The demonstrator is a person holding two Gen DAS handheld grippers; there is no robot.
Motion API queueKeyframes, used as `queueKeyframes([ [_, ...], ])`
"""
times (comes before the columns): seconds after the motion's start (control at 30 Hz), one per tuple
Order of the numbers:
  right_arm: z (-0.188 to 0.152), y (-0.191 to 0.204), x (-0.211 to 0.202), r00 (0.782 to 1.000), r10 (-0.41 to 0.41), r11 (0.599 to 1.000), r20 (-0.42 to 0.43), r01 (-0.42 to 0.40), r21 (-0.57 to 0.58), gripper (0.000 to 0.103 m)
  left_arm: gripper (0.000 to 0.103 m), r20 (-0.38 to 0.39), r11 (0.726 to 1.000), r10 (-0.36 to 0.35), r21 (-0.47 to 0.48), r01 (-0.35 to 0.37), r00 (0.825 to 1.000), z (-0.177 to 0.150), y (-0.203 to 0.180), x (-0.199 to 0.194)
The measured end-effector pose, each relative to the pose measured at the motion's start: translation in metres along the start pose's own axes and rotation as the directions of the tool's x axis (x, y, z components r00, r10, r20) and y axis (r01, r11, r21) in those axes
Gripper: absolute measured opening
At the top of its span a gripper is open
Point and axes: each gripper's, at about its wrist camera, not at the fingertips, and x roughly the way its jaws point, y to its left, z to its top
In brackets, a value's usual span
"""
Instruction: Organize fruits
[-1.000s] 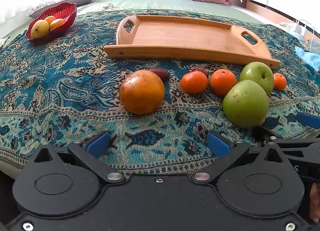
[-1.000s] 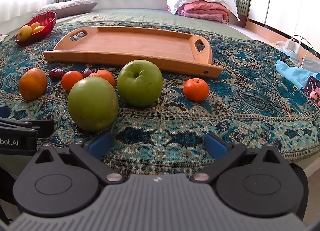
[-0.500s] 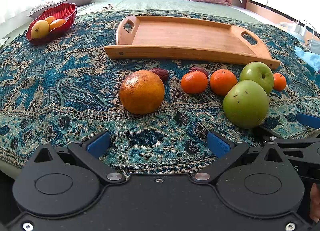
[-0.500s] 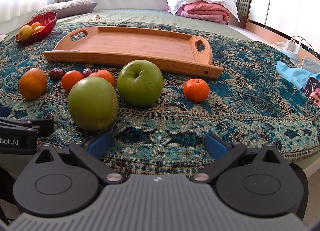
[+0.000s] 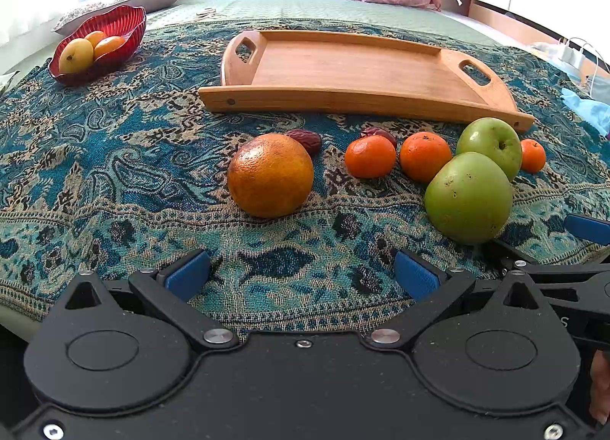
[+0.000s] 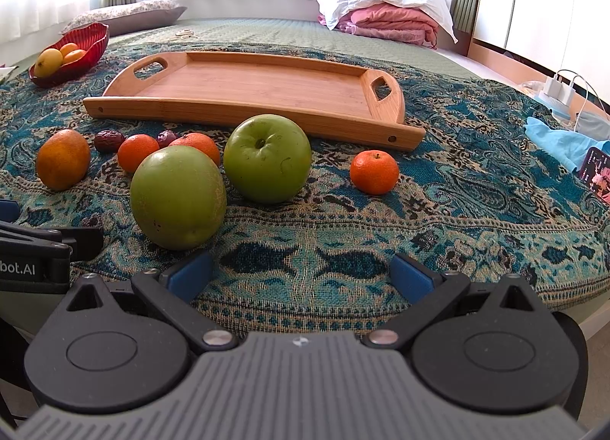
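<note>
8 loose fruits lie in a row on the patterned cloth (image 5: 114, 173) just in front of the wooden tray (image 5: 343, 70), which holds nothing: a large orange (image 5: 270, 175), 2 dark dates (image 5: 305, 139) behind it, 3 mandarins (image 5: 370, 156) and 2 green apples (image 6: 177, 196). Both tools hang back at the near edge of the cloth, neither touching anything; the left gripper (image 5: 303, 274) is spread wide with the orange at 12 o'clock, and the right gripper (image 6: 301, 274) is likewise spread, the nearer apple at 11 o'clock and the far mandarin (image 6: 374, 172) at 1 o'clock. Trouble, as I judge it, lies in the crowding: the 2 apples look to touch, with a mandarin tucked close behind, so a finger pushed in beside 1 may nudge its neighbour into rolling. The cloth seems soft and uneven, which would help round fruit wander. The 2 tools sit close together, so a reach across could clash. A red bowl (image 5: 103, 43) at 10 o'clock already holds yellow fruit
</note>
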Motion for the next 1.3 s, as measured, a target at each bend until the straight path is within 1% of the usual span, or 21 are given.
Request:
queueKeyframes([
  [1.13, -0.0021, 0.002, 0.0, 1.0, -0.002, 1.0, 0.009, 0.002, -0.002, 0.103, 0.103, 0.004, 1.0, 0.001, 0.001, -0.001, 1.0, -0.0001, 0.0012, -0.002],
  [1.2, -0.0023, 0.0028, 0.0006, 1.0, -0.005, 1.0, 0.01, 0.005, -0.002, 0.103, 0.103, 0.0, 1.0, -0.003, -0.004, 0.003, 1.0, 0.0034, 0.0024, -0.0021],
  [1.3, -0.0023, 0.0015, 0.0012, 1.0, -0.003, 1.0, 0.013, 0.003, 0.001, 0.103, 0.103, 0.008, 1.0, -0.006, 0.01, 0.006, 1.0, 0.0021, 0.0008, -0.0024],
])
